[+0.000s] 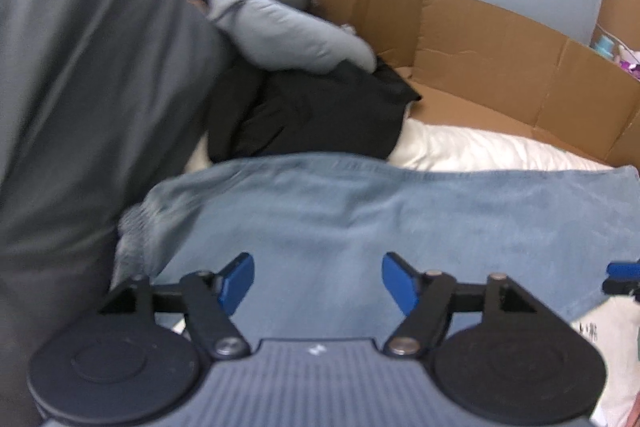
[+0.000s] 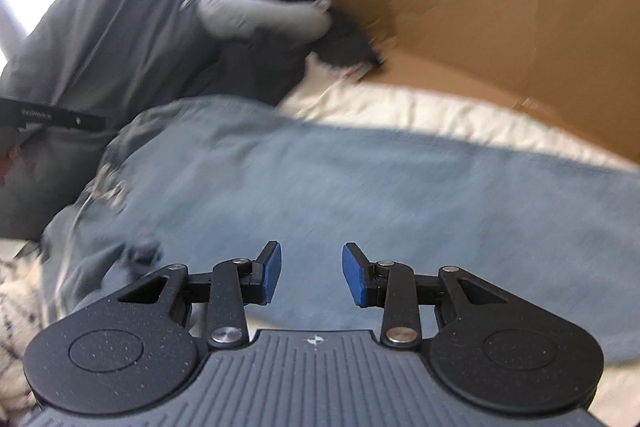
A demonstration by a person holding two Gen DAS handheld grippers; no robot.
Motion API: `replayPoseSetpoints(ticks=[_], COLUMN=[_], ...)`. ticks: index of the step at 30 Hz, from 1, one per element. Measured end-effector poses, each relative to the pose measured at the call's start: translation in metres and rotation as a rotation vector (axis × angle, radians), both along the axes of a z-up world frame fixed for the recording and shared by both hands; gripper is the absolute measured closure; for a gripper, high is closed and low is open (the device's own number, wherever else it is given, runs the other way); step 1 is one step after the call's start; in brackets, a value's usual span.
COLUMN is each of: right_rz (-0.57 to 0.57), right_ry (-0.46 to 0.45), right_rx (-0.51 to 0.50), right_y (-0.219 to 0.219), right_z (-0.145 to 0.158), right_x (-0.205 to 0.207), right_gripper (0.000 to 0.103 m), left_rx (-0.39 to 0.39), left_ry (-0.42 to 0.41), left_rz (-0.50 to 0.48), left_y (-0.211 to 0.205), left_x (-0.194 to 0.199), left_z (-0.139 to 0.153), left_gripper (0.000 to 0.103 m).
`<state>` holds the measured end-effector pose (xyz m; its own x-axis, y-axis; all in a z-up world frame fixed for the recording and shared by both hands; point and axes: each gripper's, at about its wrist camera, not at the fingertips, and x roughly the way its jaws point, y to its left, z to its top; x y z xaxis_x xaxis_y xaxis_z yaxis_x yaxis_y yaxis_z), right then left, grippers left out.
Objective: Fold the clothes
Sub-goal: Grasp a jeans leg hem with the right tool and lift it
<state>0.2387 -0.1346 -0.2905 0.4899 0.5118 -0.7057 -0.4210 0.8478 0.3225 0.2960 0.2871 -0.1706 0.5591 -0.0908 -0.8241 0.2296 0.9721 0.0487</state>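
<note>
Your left gripper (image 1: 318, 281) and right gripper (image 2: 312, 275) both hang released over the light-blue denim garment (image 1: 360, 211), whose long axis runs crosswise beneath them.

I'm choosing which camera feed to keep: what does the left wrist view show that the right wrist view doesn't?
Only the left wrist view shows the other tool's blue tip at the right edge, and the black garment sharply. Only the right wrist view shows a patterned white cloth at lower left. Both show an open tool, left tool and right tool, over the blue jeans, plus the cardboard box and the grey pillow.
</note>
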Motion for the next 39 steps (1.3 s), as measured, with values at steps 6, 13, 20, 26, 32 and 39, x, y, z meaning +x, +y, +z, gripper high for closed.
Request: replayPoseSetpoints(ticks=[6, 13, 20, 26, 32, 39], right_rz=[0.045, 0.085, 0.185, 0.213, 0.2, 0.136], right_ry=[0.121, 0.22, 0.244, 0.254, 0.232, 0.208], right_rx=[0.151, 0.199, 0.157, 0.18, 0.189, 0.189], right_y=[0.022, 0.039, 0.065, 0.063, 0.046, 0.007], right_z=[-0.029, -0.057, -0.082, -0.085, -0.062, -0.018], right_x=[-0.025, -0.037, -0.038, -0.044, -0.062, -0.081], right_gripper=[0.056, 0.055, 0.059, 0.096, 0.098, 0.099], left_rx=[0.048, 0.089, 0.098, 0.094, 0.074, 0.037], left_ry=[0.044, 0.119, 0.164, 0.183, 0.196, 0.216], left_rz=[0.057, 0.129, 0.174, 0.209, 0.23, 0.239], left_y=[0.036, 0.068, 0.081, 0.085, 0.085, 0.085], left_x=[-0.043, -0.078, -0.1, -0.111, -0.121, -0.141], left_z=[0.009, 0.01, 0.014, 0.007, 0.0, -0.002], left_gripper=[0.02, 0.02, 0.02, 0.019, 0.019, 0.019])
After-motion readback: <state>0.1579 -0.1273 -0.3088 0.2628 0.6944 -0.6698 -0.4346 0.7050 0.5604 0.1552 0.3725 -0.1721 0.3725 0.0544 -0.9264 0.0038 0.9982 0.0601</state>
